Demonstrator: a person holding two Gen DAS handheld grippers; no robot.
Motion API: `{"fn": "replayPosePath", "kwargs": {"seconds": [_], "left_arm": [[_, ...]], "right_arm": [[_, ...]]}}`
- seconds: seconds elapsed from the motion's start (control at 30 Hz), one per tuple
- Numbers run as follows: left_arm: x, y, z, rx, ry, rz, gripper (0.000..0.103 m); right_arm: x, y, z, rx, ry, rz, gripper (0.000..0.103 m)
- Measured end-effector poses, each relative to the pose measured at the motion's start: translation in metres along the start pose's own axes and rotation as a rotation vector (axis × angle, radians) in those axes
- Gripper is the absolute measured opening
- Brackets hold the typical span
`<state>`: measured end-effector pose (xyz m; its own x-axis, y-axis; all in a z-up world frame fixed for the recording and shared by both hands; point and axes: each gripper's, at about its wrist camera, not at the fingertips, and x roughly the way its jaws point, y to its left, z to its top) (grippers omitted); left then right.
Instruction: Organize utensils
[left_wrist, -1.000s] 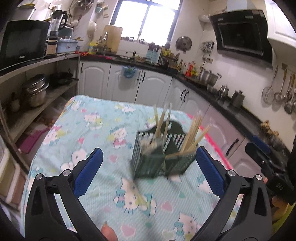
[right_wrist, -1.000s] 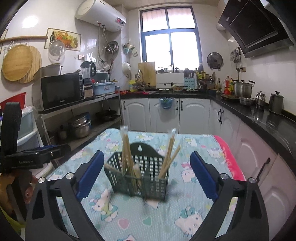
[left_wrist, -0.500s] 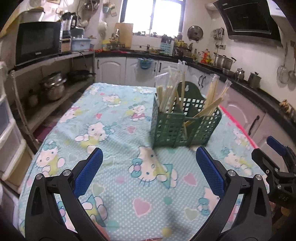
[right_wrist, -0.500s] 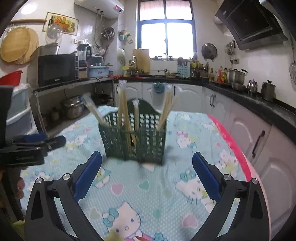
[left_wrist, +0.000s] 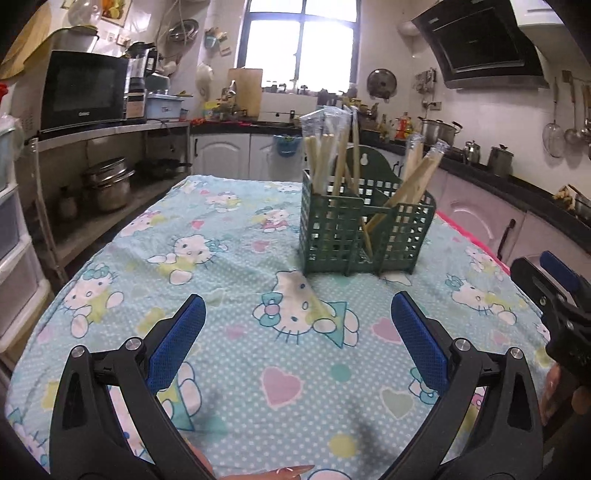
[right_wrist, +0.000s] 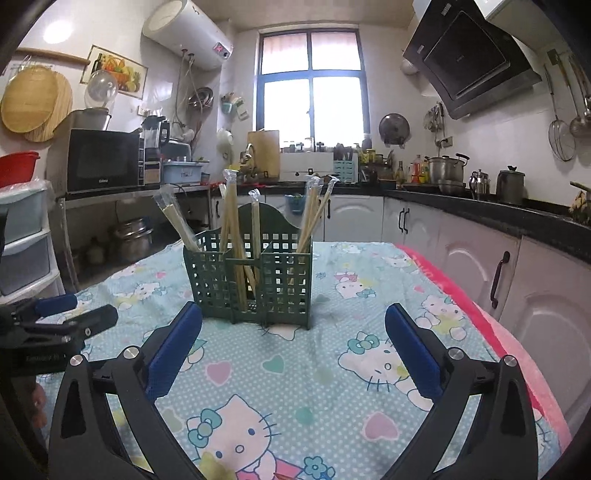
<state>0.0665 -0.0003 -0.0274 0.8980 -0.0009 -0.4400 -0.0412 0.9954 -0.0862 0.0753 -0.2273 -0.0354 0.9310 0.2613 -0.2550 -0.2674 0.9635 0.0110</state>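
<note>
A dark green lattice utensil holder (left_wrist: 364, 236) (right_wrist: 251, 280) stands upright on the cartoon-cat tablecloth (left_wrist: 236, 280) (right_wrist: 332, 369). Several plastic-wrapped pairs of wooden chopsticks (left_wrist: 327, 155) (right_wrist: 232, 218) stick up out of its compartments. My left gripper (left_wrist: 295, 332) is open and holds nothing, well short of the holder. My right gripper (right_wrist: 293, 339) is also open with nothing between its blue pads, the holder just beyond its fingertips. Each gripper shows at the edge of the other's view, the right one (left_wrist: 554, 295) and the left one (right_wrist: 55, 325).
Shelves with a microwave (right_wrist: 103, 158) and pots (left_wrist: 107, 182) run along the left. A black counter with white cabinets (right_wrist: 480, 258) wraps the back and right. A pink cloth edge (right_wrist: 498, 332) marks the table's right side. A hand (left_wrist: 557, 387) grips the right tool.
Both grippers have pulled back from the holder and dropped lower toward the table. The holder stands where it was, with the chopsticks in it. Both grippers stayed open.
</note>
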Motion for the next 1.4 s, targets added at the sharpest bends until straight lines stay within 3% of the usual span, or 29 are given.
{"fn": "replayPosePath", "kwargs": {"seconds": [1.4], "left_arm": [[-0.006, -0.001, 0.003, -0.022, -0.031, 0.001, 0.093]], "right_arm": [[-0.001, 0.008, -0.003, -0.012, 0.003, 0.009, 0.097]]}}
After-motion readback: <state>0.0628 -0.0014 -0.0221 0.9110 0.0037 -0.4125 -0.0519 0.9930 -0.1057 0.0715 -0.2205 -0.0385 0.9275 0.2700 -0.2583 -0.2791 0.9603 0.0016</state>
